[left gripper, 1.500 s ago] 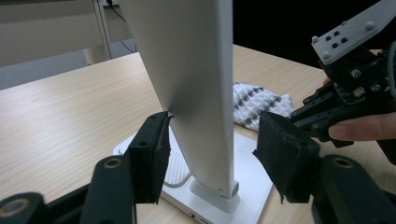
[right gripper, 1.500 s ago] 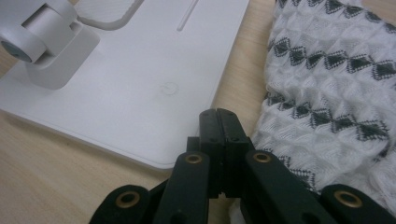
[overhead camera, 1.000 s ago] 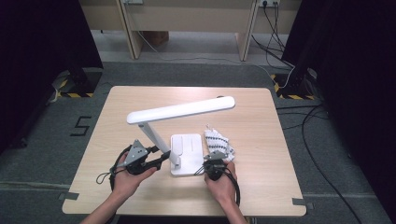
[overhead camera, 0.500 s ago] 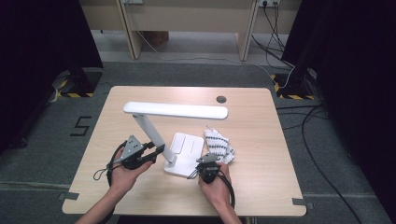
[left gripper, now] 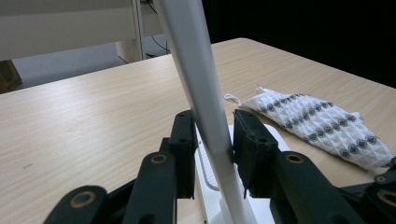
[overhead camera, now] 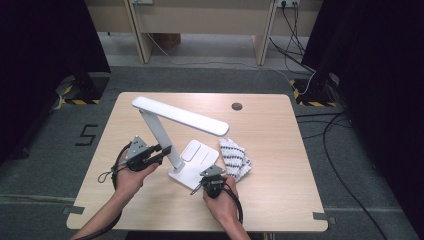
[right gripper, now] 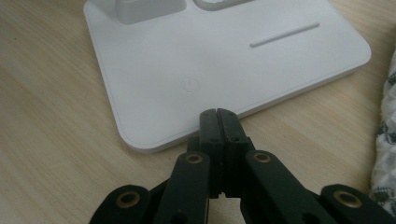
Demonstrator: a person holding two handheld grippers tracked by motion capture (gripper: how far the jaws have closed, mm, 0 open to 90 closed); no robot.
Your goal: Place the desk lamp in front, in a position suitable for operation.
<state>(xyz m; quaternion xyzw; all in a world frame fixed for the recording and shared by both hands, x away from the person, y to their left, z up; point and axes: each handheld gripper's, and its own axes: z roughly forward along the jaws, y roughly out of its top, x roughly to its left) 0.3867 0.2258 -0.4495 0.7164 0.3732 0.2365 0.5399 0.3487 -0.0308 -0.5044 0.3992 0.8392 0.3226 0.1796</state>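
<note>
i note a patterned cloth lying just beside the lamp base. my left gripper has its jaws clamped on the lamp stem. my right gripper, jaws pressed together and empty, sits at the base's edge.

On one desk: one white lamp centre-left, one patterned cloth just right of its base, one dark grommet at far edge; two grippers, left and right, near side.

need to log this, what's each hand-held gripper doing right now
Left hand-held gripper: closed on the lamp arm.
Right hand-held gripper: closed, holding nothing, tips at the lamp base edge.
</note>
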